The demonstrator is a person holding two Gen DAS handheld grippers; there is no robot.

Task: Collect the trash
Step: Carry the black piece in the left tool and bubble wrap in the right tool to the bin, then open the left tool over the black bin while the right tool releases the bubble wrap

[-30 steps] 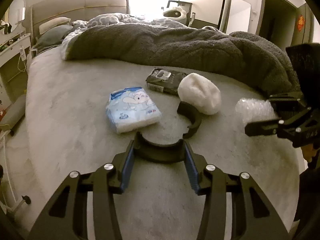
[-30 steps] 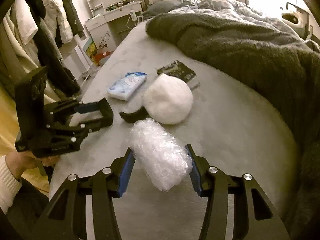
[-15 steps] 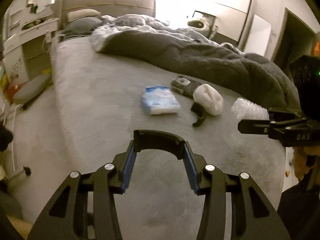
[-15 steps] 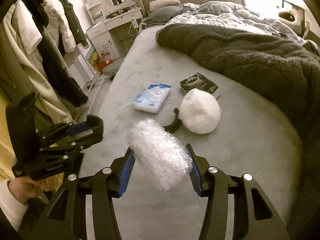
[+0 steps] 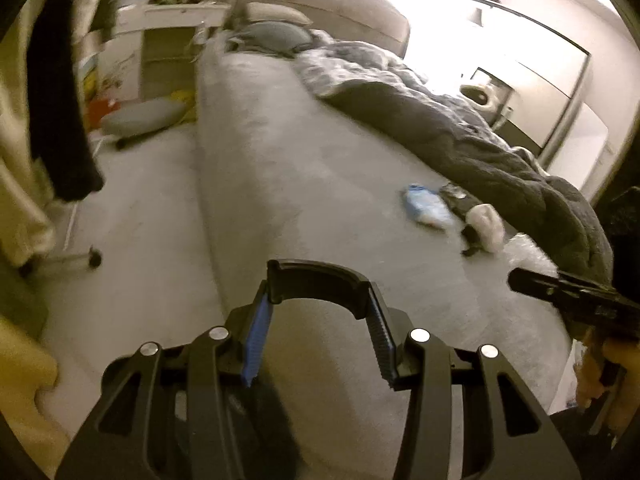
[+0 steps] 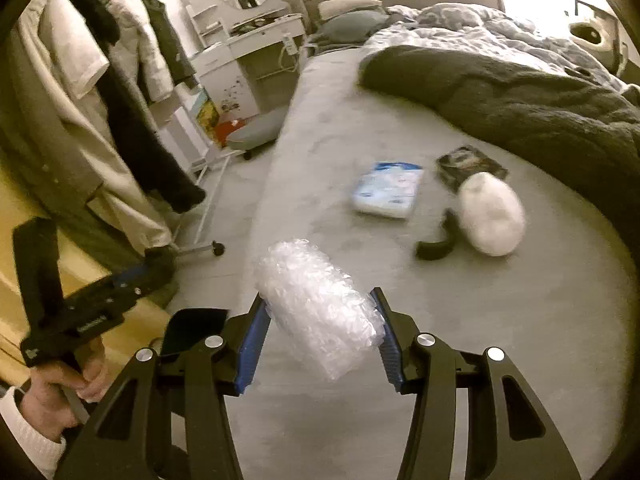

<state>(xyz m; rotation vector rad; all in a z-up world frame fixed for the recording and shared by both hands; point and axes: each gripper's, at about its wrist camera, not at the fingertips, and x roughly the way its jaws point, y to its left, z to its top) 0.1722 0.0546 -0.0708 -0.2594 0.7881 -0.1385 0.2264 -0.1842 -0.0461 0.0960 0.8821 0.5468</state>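
From the left side, the left claw (image 5: 318,320) hangs over the bed's (image 5: 280,184) near edge with its 2 blue-padded fingers (image 5: 256,334) pinching a curved black piece (image 5: 316,278), which bridges the fingertips; floor shows below and to the left. In the right wrist view that same claw (image 6: 132,276) sits low on the left in front of the hanging clothes (image 6: 100,92), gripped by a hand (image 6: 60,384).

Further right, the right claw (image 6: 320,330) is clamped on a roll of bubble wrap (image 6: 316,312), the roll squeezed between both pads and sticking up and forward past the fingertips, held above the bed's corner. In the left wrist view the right claw (image 5: 524,280) pokes in from the right edge with the wrap (image 5: 528,252) just behind it.

Beyond the wrap, well apart from both claws, a blue-white pack (image 6: 388,194) lies on the bed. To its right a dark packet (image 6: 468,166) touches a white ball (image 6: 492,214), with a black curved scrap (image 6: 436,240) at the ball's near left. The grey duvet (image 6: 520,92) is bunched behind them.
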